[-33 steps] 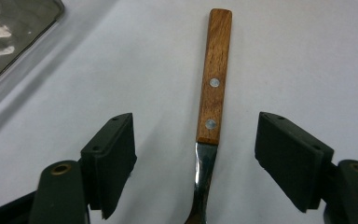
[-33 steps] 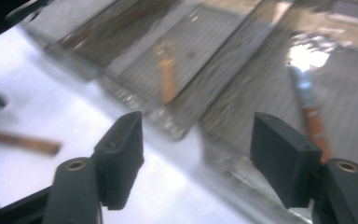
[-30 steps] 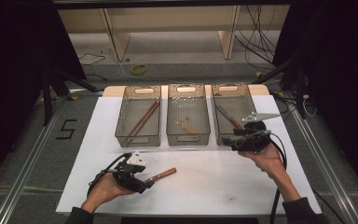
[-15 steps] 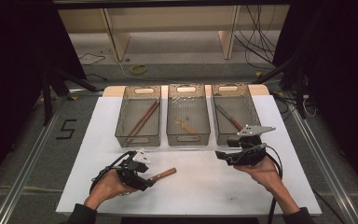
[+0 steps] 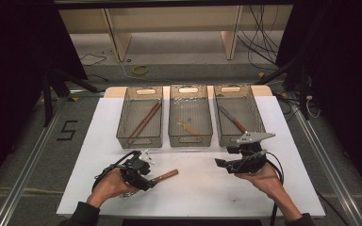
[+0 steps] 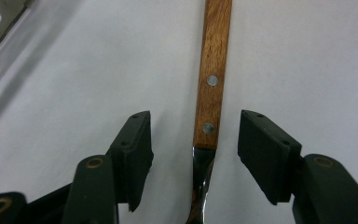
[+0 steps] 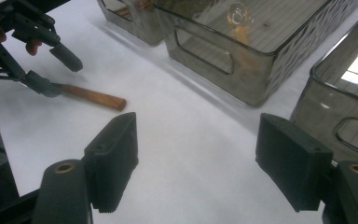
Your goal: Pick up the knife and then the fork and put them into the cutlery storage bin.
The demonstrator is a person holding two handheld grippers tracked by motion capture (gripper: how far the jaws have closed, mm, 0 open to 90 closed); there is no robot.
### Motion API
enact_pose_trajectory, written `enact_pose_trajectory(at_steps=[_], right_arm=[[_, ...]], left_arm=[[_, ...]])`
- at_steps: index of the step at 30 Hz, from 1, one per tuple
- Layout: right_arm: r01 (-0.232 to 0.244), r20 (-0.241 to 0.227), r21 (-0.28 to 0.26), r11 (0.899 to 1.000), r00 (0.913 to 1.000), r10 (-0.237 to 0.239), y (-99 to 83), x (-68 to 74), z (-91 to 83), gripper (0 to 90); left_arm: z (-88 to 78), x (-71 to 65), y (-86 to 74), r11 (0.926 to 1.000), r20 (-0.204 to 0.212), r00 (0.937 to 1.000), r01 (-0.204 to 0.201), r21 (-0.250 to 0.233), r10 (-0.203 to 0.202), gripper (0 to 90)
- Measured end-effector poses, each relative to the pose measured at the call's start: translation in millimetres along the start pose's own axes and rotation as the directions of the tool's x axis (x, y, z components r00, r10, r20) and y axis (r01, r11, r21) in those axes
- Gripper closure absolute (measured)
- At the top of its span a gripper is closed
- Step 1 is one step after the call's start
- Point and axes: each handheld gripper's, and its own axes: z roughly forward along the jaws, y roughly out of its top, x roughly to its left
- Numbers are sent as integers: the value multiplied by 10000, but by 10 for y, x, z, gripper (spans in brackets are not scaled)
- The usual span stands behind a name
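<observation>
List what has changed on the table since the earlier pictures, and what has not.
The right gripper has come back from the right bin toward the person and down to the white sheet; its jaws have just been opening, with nothing between them. The left gripper has kept its place; its jaws have just been closing around the wooden-handled utensil, with gaps on both sides. The utensil, the bins and their contents lie as before.

White table [image 5: 306, 188]: three bins [image 5: 190, 136], knife [image 5: 166, 176].
</observation>
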Motion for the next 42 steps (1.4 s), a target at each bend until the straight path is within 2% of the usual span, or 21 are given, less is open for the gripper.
enact_pose_trajectory(at_steps=[14, 17, 22, 25, 28, 30, 31, 35, 37, 39, 42], right_arm=[[11, -142, 240, 9997, 9999, -7, -76, 27, 32, 303], [4, -147, 302, 9995, 9999, 0, -80, 29, 40, 303], [4, -197, 372, 9993, 9998, 3, -90, 30, 53, 304], [21, -218, 431, 9991, 9998, -12, -91, 33, 65, 305], [3, -223, 462, 9989, 9998, 7, -94, 30, 71, 306], [-1, -235, 462, 9989, 9997, 12, -95, 30, 71, 306], [-2, -227, 455, 9990, 9997, 12, -94, 30, 70, 307], [10, -240, 457, 9990, 9997, 1, -94, 30, 74, 308], [29, -258, 464, 9989, 9997, -17, -94, 31, 76, 308], [13, -261, 471, 9989, 9997, 0, -96, 29, 77, 308], [0, -276, 466, 9989, 9996, 13, -97, 29, 78, 309]], left_arm=[[31, 9, 13, 9979, 184, 9996, -228, 614, 217, 515], [44, -9, 22, 9983, 195, 9996, -192, 559, 181, 534], [81, -19, 54, 9964, 291, 9988, -424, 733, 403, 601], [80, -21, 68, 9970, 348, 9985, -443, 631, 422, 630], [89, -23, 83, 9951, 316, 9979, -592, 793, 568, 666], [98, -36, 91, 9957, 299, 9981, -558, 736, 537, 683], [99, -40, 100, 9939, 241, 9974, -699, 853, 681, 693], [108, -61, 116, 9937, 109, 9975, -699, 874, 692, 746], [104, -64, 112, 9917, 89, 9956, -939, 883, 935, 756], [103, -70, 107, 9921, 110, 9954, -954, 818, 948, 761], [94, -102, 116, 9870, 139, 9914, -1308, 929, 1300, 764]])
